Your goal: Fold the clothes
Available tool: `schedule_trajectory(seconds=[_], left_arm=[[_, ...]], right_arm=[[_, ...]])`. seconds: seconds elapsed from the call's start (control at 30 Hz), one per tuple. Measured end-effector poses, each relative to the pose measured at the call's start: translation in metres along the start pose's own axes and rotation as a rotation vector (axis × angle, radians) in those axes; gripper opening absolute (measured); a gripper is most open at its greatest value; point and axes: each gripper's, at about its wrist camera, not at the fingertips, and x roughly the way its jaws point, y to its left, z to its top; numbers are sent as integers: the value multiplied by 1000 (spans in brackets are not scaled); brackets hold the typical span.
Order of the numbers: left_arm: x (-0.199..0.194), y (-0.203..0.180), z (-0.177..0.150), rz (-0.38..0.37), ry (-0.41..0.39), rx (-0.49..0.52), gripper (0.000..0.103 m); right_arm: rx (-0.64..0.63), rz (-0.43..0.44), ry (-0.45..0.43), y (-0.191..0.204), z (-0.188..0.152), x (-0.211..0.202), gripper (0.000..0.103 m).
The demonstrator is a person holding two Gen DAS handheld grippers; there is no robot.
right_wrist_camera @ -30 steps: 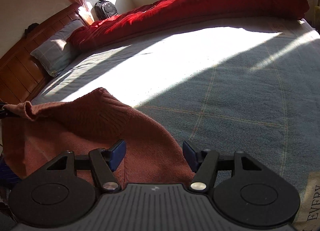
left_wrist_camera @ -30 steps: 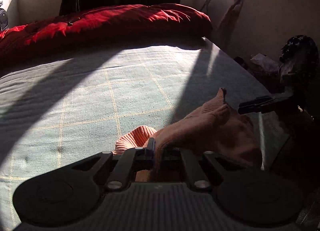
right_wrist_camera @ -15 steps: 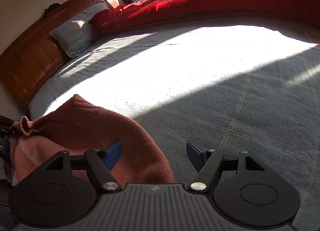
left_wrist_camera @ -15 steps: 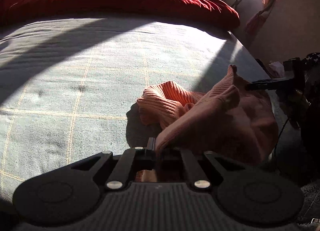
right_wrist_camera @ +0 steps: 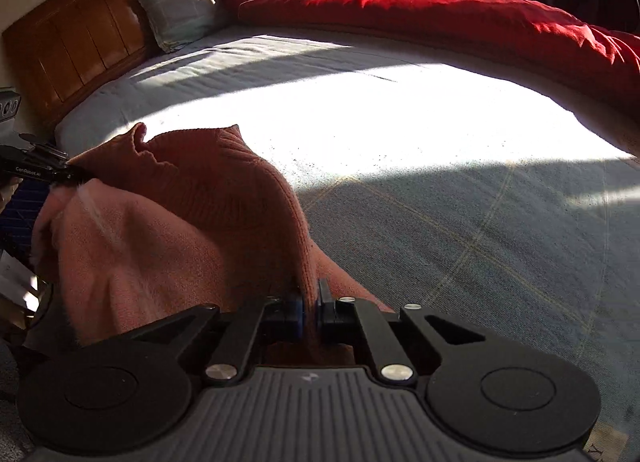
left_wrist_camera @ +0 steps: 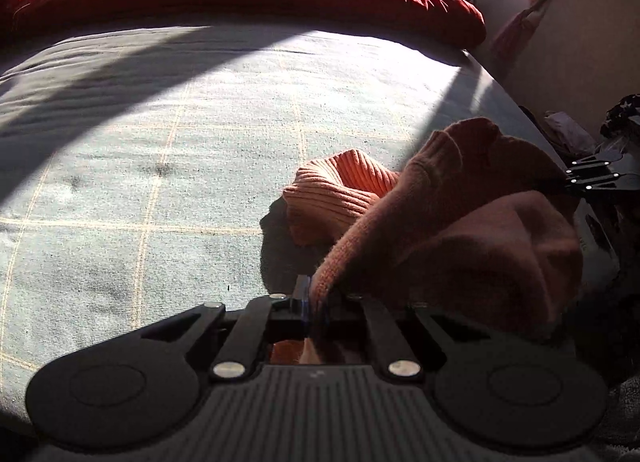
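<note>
The sweater [left_wrist_camera: 460,230] is held up at the near edge of the bed [left_wrist_camera: 160,134], one ribbed part resting on the cover. The left gripper [left_wrist_camera: 316,308] and right gripper [right_wrist_camera: 310,312] are both held low, jaws clamped on its edge.

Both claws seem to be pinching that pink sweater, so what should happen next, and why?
Probably draw the two grippers apart and forward over the bed. The left gripper and right gripper each pinch an edge of the sweater, which hangs bunched between them, so it needs spreading flat before folding.
</note>
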Motion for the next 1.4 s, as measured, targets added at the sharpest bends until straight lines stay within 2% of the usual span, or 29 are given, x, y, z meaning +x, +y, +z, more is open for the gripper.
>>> schedule_trajectory(seconds=[0.07,0.23,0.3,0.4,0.47,0.53,0.6,0.67,0.73,0.8,0.83,0.9,0.93,1.0,1.2,1.3,1.4], left_arm=[[1,-1,-3,7,5,15,6],[9,-1,-10,16,21,36,7],[16,1,-12,15,35,35,7],[24,1,-14,23,52,40,6],[25,-1,-16,29,48,51,5],[22,-2,-17,29,42,57,5],[20,-1,-17,26,40,49,5],[19,0,-18,24,38,44,5],[19,2,-18,22,38,39,5],[19,1,-18,27,37,38,5],[19,1,-17,34,35,40,5],[18,-2,-13,54,25,46,5],[15,-4,-10,69,14,56,4],[9,-9,-3,106,-14,85,4],[-16,-26,34,214,-126,198,4],[-25,-41,58,287,-193,286,4],[-27,-48,82,342,-241,329,4]], right_arm=[[-12,-9,-9,9,-6,-6,6],[-38,43,-20,37,-26,-32,7],[-68,51,-10,45,-32,-35,10],[-97,1,11,49,-35,-25,24],[-117,-27,25,47,-33,-13,27],[-143,-66,34,44,-29,-4,37],[-169,-107,43,42,-26,5,54],[-177,-111,46,36,-24,10,59],[-138,-81,51,28,-26,9,59],[-94,-64,47,27,-26,5,34],[-85,-72,36,30,-26,2,32],[-72,-96,14,37,-25,-5,14],[-71,-114,1,41,-24,-11,13],[-88,-175,-34,52,-19,-24,5],[-97,-285,-158,60,9,-65,5],[-109,-340,-207,59,28,-71,5],[-115,-390,-251,56,48,-74,5]])
